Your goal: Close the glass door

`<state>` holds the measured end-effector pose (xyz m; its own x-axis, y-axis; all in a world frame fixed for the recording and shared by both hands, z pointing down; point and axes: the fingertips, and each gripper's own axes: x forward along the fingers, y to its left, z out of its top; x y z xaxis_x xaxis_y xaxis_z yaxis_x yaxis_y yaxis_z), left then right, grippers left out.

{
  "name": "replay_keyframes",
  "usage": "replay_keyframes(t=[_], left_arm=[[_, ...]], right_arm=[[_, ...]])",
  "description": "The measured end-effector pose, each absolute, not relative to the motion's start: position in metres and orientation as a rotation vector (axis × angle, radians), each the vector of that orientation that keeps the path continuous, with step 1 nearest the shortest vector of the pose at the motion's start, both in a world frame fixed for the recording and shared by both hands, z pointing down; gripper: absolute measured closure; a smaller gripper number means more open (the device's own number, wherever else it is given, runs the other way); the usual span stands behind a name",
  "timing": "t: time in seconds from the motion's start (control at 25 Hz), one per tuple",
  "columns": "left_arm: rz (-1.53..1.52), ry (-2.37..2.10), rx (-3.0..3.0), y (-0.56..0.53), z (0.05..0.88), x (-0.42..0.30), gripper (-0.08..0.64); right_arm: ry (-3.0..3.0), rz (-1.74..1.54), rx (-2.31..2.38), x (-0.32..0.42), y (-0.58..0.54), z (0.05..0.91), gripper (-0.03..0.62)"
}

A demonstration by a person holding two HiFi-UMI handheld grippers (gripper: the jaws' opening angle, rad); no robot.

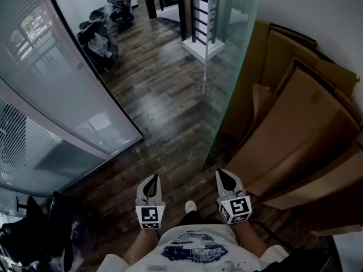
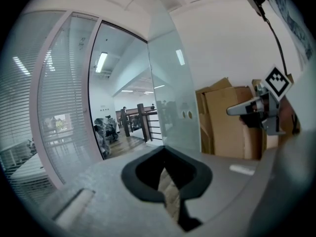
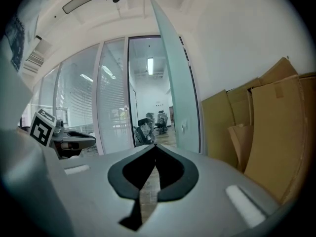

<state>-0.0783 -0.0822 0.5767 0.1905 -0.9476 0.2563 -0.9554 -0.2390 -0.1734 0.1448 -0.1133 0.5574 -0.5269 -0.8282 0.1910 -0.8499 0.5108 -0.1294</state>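
The frosted glass door stands open ahead, swung back toward the right wall, its near edge meeting the floor just beyond my right gripper. In the left gripper view the glass door rises straight ahead; in the right gripper view the glass door stands just right of centre. My left gripper and right gripper are held side by side low in the head view. Both are shut, tips together, holding nothing and touching nothing. The left gripper and right gripper each show empty closed jaws.
Large cardboard sheets lean against the right wall behind the door. A glass partition with blinds runs along the left. Beyond the doorway lie a wood floor, black bags and chairs, and a dark railing.
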Motion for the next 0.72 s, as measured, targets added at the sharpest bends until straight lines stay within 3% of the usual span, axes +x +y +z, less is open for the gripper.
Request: replay_keyframes(t=[0.72], left_arm=[[0.458, -1.928, 2.410, -0.142, 0.569, -0.071, 0.561]], right_arm=[[-2.594, 0.264, 1.479, 0.185, -0.190, 0.559, 0.584]])
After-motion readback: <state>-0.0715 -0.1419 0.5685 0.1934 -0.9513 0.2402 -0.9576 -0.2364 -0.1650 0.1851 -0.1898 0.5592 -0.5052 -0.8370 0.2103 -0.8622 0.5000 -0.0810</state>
